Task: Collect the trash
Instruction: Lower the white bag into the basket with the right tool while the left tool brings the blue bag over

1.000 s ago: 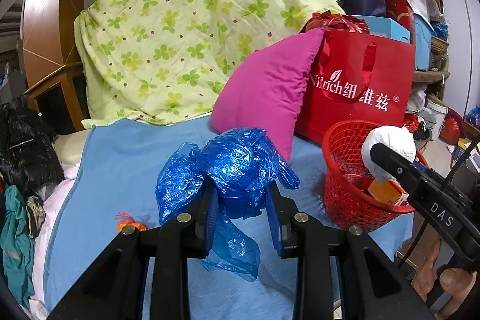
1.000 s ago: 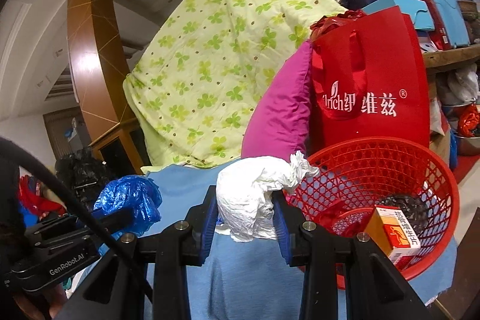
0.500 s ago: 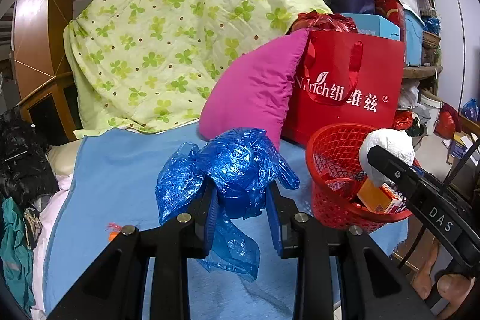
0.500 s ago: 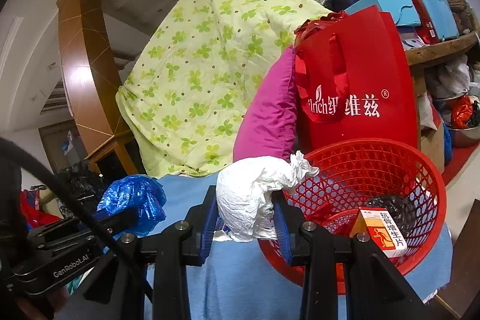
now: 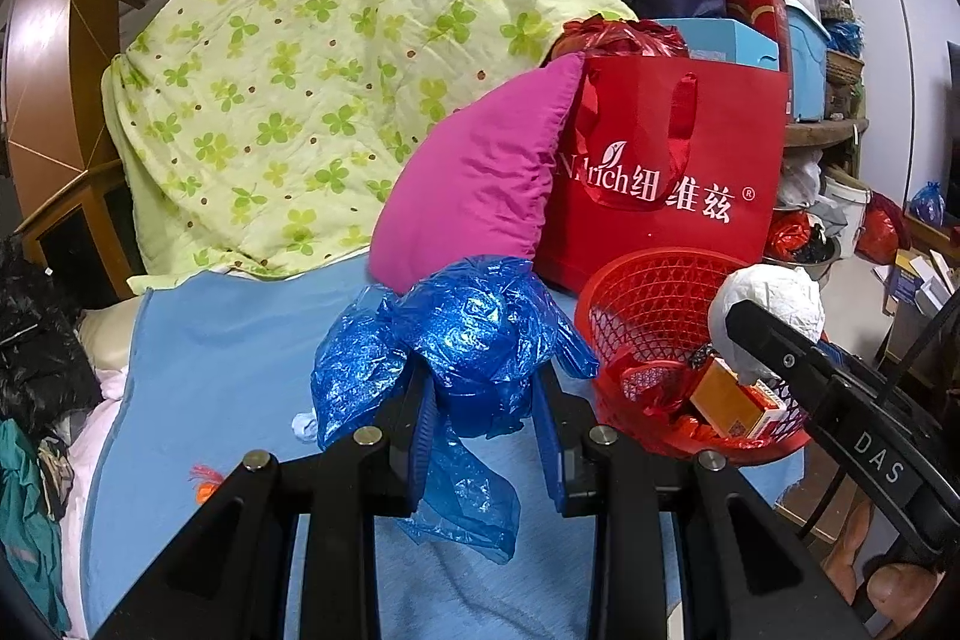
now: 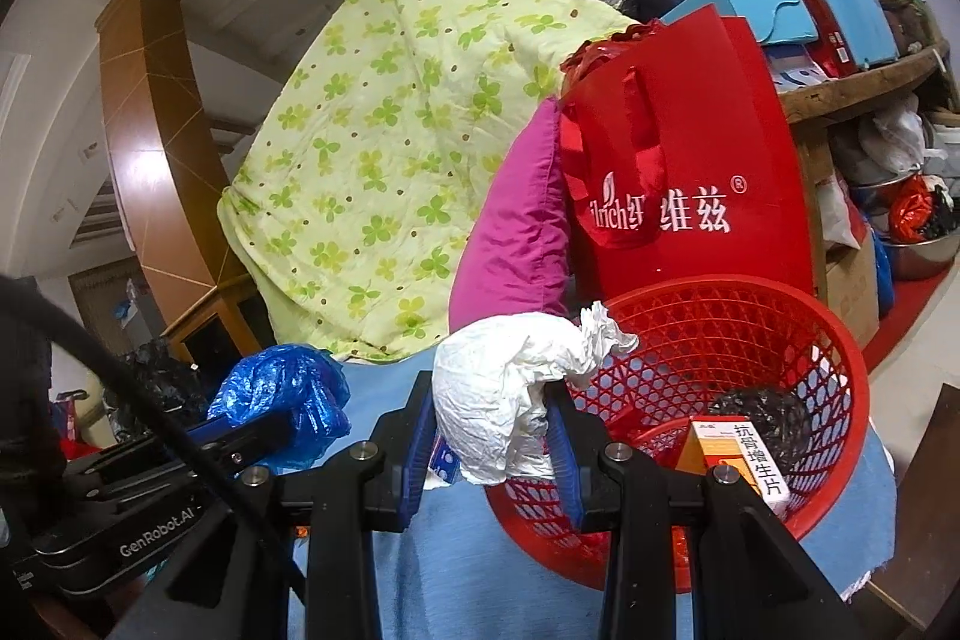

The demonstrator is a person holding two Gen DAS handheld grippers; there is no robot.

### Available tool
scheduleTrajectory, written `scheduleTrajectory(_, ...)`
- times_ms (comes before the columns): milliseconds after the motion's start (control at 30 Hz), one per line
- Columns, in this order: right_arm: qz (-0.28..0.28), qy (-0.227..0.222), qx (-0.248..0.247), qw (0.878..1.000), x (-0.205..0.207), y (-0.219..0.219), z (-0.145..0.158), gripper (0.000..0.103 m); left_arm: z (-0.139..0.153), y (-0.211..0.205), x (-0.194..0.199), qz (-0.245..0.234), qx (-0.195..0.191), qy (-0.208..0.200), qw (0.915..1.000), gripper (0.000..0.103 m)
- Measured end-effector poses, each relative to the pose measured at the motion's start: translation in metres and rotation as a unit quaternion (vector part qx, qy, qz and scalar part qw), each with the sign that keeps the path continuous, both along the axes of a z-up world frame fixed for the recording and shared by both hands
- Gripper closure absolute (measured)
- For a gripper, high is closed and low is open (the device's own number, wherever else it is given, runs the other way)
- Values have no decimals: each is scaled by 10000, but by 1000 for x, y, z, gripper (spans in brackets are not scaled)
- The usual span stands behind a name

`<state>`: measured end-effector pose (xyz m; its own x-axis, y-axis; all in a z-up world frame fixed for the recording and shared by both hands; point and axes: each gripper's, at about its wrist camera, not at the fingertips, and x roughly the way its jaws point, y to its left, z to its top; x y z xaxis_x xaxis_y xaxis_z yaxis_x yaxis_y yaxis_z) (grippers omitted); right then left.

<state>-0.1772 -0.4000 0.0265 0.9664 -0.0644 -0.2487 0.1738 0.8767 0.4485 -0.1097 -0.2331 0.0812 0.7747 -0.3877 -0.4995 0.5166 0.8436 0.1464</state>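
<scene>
The left tongs (image 5: 486, 403) are clamped on a crumpled blue bag (image 5: 474, 334), held above the blue sheet (image 5: 228, 352) just left of the red basket (image 5: 654, 280). The right tongs (image 6: 495, 424) are clamped on a white paper wad (image 6: 510, 394) at the basket's near-left rim. The basket holds an orange box (image 6: 744, 454) and a black bag (image 6: 762, 412).

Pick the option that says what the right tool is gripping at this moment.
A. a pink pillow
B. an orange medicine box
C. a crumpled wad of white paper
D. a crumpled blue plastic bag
C: the right tool is shut on the crumpled wad of white paper at the near rim of the red mesh basket; the blue plastic bag sits in the left tool, and the orange medicine box lies inside the basket.
</scene>
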Motion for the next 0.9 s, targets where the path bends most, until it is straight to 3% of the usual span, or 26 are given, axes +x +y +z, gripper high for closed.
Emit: scheduleTrajectory(900,-447,20,654,9969,-21,-49,-13,66,2,-48,-2,-546,-70,-124,9984,70)
